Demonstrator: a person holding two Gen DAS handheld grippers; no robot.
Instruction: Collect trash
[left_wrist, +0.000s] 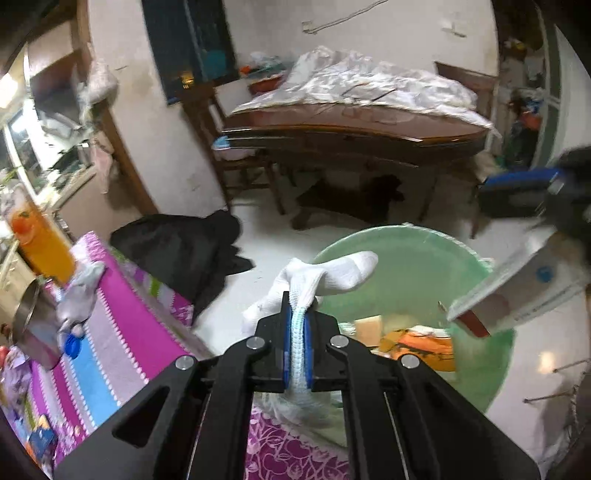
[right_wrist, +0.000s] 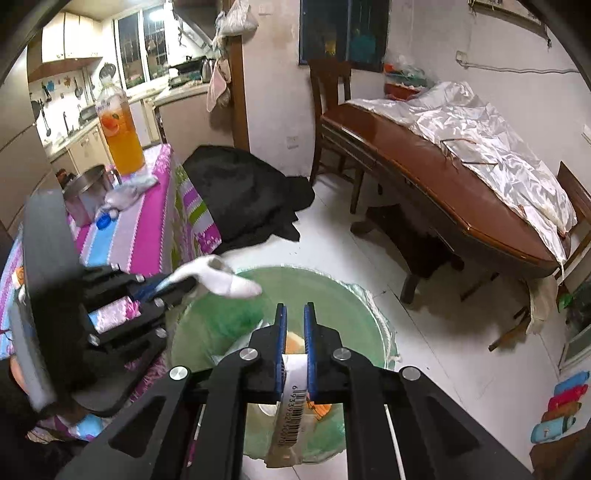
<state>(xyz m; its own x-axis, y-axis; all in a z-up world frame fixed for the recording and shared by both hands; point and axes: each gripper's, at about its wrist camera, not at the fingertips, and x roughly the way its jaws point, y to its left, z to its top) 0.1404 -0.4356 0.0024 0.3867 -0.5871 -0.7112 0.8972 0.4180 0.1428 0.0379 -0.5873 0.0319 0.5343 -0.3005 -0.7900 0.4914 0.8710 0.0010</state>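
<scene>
- A white sock (left_wrist: 328, 275) is clamped between the closed fingers of the left gripper (left_wrist: 299, 321), held over the green bin (left_wrist: 495, 369).
- A barcoded carton (right_wrist: 293, 391) is pinched by the right gripper (right_wrist: 294, 314) above the same bin, beside the pink-clothed table (left_wrist: 122, 332).

Background of the room: orange drink bottle (right_wrist: 120, 136) upright on a pink striped tablecloth (right_wrist: 147, 225), beside a steel pot (right_wrist: 86, 195) and a blue cap (right_wrist: 103, 221); black cloth (right_wrist: 243, 192) heaped on the floor; long wooden table (right_wrist: 443, 192) under a silvery sheet (right_wrist: 491, 147); wooden chair (right_wrist: 328, 110); a dark shape beneath, possibly a stool (right_wrist: 410, 236)
</scene>
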